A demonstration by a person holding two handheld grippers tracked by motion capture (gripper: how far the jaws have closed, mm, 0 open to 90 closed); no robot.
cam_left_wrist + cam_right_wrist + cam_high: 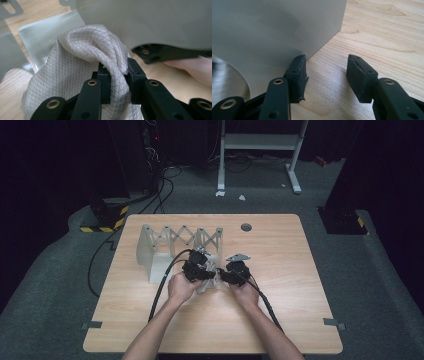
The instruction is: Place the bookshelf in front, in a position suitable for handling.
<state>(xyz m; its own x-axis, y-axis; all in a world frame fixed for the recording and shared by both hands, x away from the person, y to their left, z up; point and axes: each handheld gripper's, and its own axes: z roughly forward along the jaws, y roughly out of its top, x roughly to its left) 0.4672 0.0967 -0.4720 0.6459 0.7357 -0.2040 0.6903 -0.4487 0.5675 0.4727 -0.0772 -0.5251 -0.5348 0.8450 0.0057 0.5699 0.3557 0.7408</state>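
Note:
A light grey cloth [82,50] with a fine diamond weave lies bunched on the wooden table [280,310], in front of a grey metal rack [150,255] with a scissor-lattice back. My left gripper [117,72] is shut on a raised fold of that cloth. In the high view the left gripper [202,272] and the right gripper [225,276] meet over the cloth [207,285] at the table's middle. The right gripper [327,70] is open, its jaws wide apart above bare wood, with a grey panel [274,30] of the rack just beside its left jaw.
A round grey grommet [246,227] sits near the table's far edge. Black cables trail from both grippers toward the front and left. Beyond the table are floor cables [160,195] and a white stand's legs [295,180].

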